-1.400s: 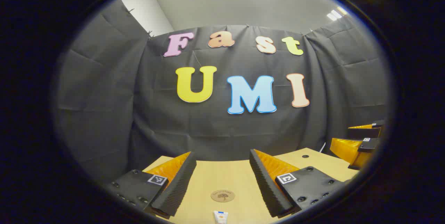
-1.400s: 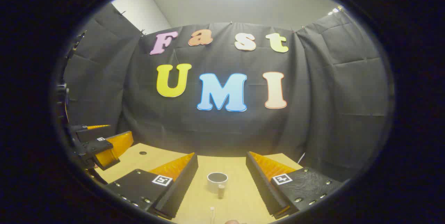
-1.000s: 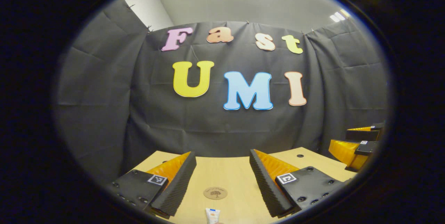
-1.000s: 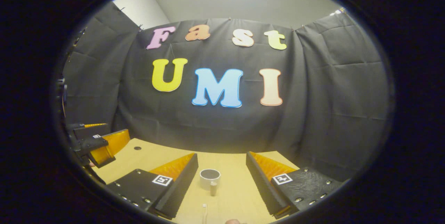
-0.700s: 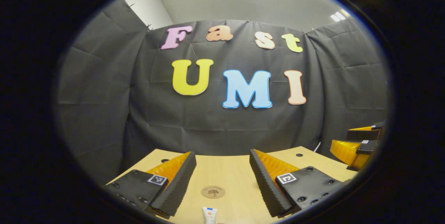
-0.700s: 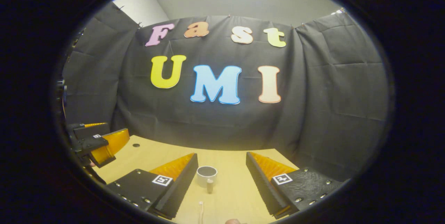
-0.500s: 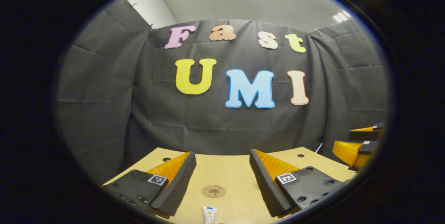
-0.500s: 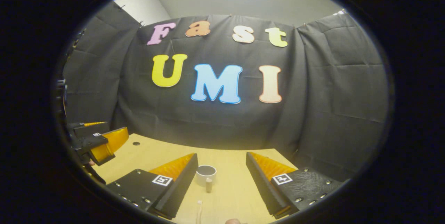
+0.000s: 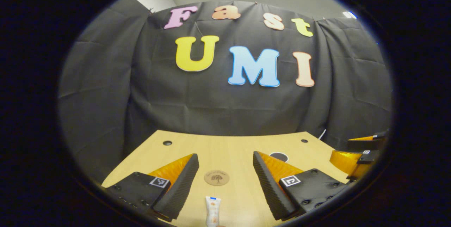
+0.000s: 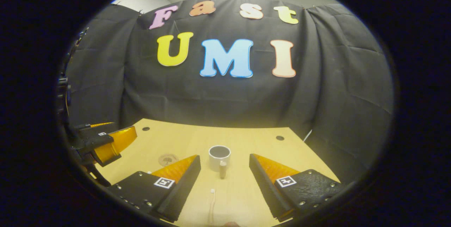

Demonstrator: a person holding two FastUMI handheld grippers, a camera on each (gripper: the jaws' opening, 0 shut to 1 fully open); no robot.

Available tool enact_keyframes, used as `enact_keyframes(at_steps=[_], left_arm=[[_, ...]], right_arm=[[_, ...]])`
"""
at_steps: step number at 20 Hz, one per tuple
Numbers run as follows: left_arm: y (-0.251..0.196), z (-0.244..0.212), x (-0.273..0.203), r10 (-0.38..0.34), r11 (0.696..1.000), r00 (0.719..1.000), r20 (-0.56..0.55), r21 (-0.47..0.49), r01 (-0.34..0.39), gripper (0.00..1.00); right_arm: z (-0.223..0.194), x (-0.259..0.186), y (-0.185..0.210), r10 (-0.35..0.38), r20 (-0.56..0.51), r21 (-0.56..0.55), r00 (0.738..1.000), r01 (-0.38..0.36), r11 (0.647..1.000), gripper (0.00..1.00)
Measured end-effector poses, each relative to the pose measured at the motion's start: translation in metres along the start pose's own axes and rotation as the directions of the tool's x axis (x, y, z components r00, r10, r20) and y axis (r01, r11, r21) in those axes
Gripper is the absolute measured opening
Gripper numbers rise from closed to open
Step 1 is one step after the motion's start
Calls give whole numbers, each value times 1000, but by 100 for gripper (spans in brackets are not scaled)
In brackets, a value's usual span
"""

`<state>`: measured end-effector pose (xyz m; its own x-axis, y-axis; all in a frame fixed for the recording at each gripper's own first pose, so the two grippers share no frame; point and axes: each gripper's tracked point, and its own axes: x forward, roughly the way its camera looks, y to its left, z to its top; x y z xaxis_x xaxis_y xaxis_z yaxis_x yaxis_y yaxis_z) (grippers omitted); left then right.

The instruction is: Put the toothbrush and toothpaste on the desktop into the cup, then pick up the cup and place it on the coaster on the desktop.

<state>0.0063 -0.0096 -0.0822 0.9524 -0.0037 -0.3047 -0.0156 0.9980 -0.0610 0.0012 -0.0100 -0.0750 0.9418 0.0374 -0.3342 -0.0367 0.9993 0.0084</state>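
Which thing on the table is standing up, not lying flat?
The white cup. It stands upright, while the toothbrush, toothpaste and coaster lie flat.

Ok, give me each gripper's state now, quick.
Left gripper: open, holding nothing; toothpaste lies on the desk between its fingers.
Right gripper: open, holding nothing; cup stands ahead.

The desk (image 9: 229,142) looks like pale, smooth matt wood. The coaster (image 9: 216,177) seems cork or wood, hard to tell. The cup (image 10: 219,157) appears glazed ceramic, the toothpaste (image 9: 212,210) smooth plastic. The wall (image 10: 218,96) is creased matt cloth.
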Motion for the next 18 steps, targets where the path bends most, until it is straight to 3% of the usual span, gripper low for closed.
enact_keyframes(at_steps=[4,9,18], left_arm=[[12,-38,8,17,1000,989,-149,-10,-19,98],[24,-76,17,27,1000,954,-298,-7,-30,99],[32,-144,26,31,1000,846,-533,16,-27,99]], right_arm=[[-36,15,12,19,-137,2,990,-19,1000,89],[-71,27,24,53,-268,-1,962,-55,998,89],[-131,38,26,60,-505,2,861,-69,998,89]])
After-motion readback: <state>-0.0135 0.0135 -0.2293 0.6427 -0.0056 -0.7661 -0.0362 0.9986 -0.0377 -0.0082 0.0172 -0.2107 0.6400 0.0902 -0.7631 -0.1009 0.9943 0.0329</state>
